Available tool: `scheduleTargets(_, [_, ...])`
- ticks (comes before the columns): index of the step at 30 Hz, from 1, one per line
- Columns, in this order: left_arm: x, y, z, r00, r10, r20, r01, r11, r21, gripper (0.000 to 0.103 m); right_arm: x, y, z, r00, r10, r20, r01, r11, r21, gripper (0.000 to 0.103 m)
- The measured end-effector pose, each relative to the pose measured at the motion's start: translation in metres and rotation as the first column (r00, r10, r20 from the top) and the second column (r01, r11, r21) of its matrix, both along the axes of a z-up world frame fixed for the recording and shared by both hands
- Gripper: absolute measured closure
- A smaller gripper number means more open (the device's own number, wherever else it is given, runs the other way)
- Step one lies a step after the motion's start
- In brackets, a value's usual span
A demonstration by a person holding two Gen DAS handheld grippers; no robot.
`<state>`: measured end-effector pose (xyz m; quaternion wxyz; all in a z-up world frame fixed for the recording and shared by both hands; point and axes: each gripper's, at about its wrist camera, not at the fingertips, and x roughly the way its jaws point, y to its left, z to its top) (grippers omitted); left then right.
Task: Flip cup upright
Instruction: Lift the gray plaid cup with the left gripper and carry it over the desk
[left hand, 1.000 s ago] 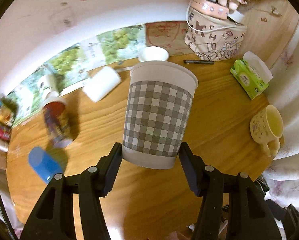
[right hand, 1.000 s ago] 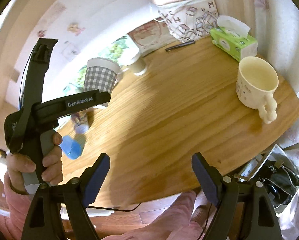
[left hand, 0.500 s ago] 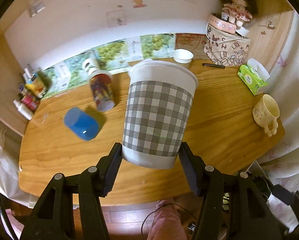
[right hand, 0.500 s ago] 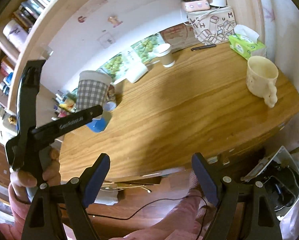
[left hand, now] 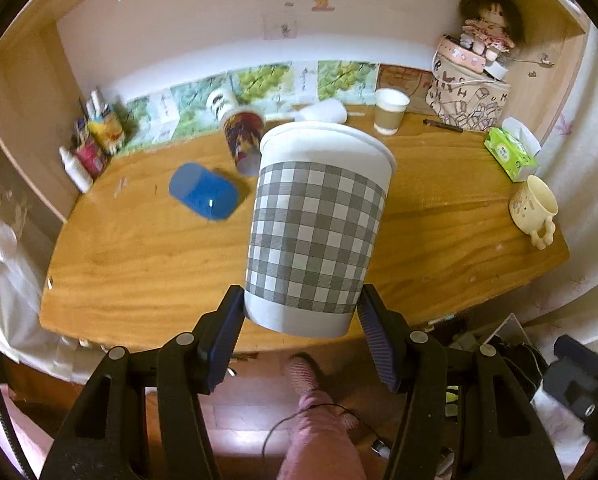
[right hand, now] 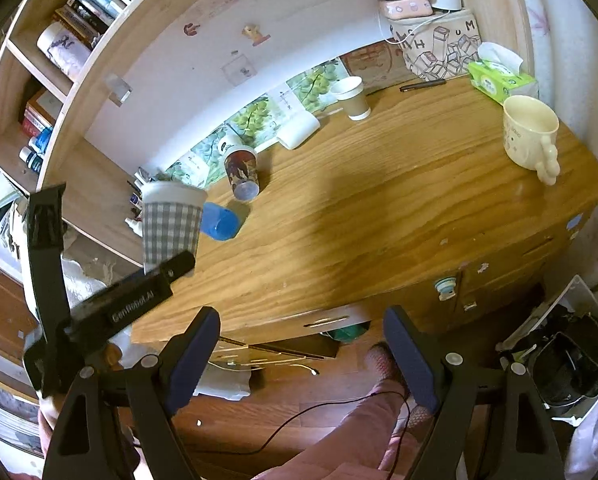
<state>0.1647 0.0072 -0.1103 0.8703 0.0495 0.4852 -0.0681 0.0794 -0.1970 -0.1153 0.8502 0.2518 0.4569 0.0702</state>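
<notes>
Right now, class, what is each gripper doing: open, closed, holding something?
Left gripper: closed on the checked paper cup, gripped near its base, rim up.
Right gripper: open, holding nothing.

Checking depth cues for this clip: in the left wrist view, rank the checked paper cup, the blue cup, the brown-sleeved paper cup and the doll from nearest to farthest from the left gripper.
1. Checked paper cup: clamped between the left gripper's fingers.
2. Blue cup: lying on the table, left of centre.
3. Brown-sleeved paper cup: upright near the table's back edge, right of centre.
4. Doll: top right, atop the patterned bag by the wall.
</notes>
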Motion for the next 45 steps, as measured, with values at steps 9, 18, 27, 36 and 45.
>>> scheduleTargets(9, [0.0, 0.012, -0.036, 0.993, 0.068, -0.095, -0.071, 0.997, -0.032, 0.041, 0.017, -0.002, -0.008, 0.999, -0.003, -0.032, 0.002, 1.0, -0.021, 0.019])
scheduleTargets(18, [0.022, 0.017, -0.079, 0.97, 0.118, -0.214, -0.144, 0.983, -0.114, 0.041, 0.04, -0.002, -0.03, 0.993, 0.013, -0.121, -0.017, 0.999, -0.037, 0.019])
scheduleTargets(27, [0.042, 0.022, -0.117, 0.952, 0.14, -0.273, -0.174, 0.979, -0.107, 0.041, 0.069, 0.002, -0.057, 0.976, 0.036, -0.215, -0.052, 0.996, -0.069, 0.019])
scheduleTargets(36, [0.059, 0.023, -0.131, 0.947, 0.142, -0.289, -0.179, 0.978, -0.106, 0.041, 0.096, 0.01, -0.068, 0.966, 0.063, -0.25, -0.084, 0.994, -0.075, 0.019])
scheduleTargets(45, [0.066, 0.018, -0.137, 0.947, 0.132, -0.294, -0.167, 0.981, -0.097, 0.041, 0.108, 0.011, -0.073, 0.963, 0.059, -0.265, -0.08, 0.994, -0.069, 0.019])
